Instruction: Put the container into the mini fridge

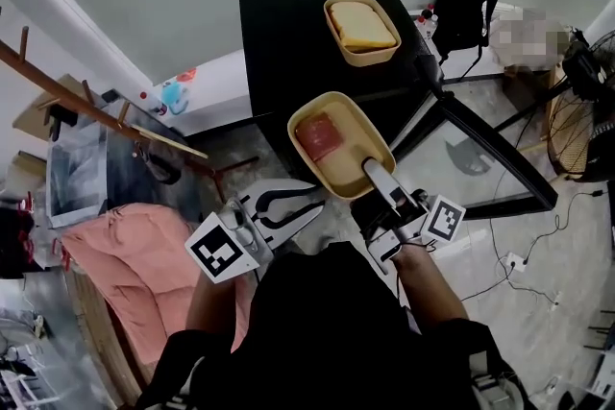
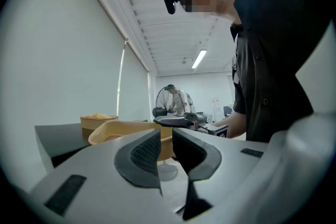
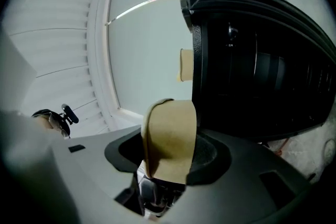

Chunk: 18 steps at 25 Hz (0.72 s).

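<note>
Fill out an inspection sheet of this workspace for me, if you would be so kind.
Surface: mini fridge, black top; its door stands open.
Job's things: held container with reddish food, in front of the fridge; second container with yellow food on the fridge top.
Clutter: black bag; pink cloth.
Grippers: right gripper clamped on the held container's rim; left gripper with jaws slightly apart, nothing between them.
Cables: cables trail over the floor at right.
Surroundings: fan; wooden rack.

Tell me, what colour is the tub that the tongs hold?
The tub is yellowish tan, clearest in the head view.
</note>
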{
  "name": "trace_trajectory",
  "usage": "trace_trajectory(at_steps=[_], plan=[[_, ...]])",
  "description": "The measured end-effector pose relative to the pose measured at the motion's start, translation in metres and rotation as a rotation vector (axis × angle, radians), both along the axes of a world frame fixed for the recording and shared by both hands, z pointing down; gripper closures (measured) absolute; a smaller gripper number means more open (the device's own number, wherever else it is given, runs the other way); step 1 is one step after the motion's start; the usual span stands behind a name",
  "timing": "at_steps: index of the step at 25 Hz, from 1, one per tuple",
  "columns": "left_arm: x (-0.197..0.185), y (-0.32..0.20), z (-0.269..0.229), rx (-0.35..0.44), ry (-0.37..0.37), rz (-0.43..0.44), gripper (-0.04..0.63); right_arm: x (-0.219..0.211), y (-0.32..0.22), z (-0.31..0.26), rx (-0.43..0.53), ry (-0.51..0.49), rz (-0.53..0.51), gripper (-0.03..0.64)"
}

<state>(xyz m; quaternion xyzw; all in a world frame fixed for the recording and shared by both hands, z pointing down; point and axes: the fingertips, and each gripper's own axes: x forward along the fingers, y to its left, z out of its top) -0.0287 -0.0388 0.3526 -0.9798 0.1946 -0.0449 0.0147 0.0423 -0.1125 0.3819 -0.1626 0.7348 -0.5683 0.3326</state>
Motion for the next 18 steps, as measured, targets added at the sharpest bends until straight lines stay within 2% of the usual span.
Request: trace_trajectory(at_steps=[7, 12, 18], plan=[[-0.001, 0.019, 0.017, -0.057, 0.004, -0.119, 0.514, 0.014, 0.021, 0.035, -0.066, 0.033, -0.023, 0.4], [-0.019, 0.022, 0.027, -0.064, 0.01, -0.219, 0.506, 0.017, 0.01, 0.071, -0.054, 0.129, 0.048, 0.4], [-0.043, 0.009, 0.039, -0.076, 0.008, -0.371, 0.5, 0.014, -0.017, 0.106, -0.119, 0.148, 0.093, 0.4]])
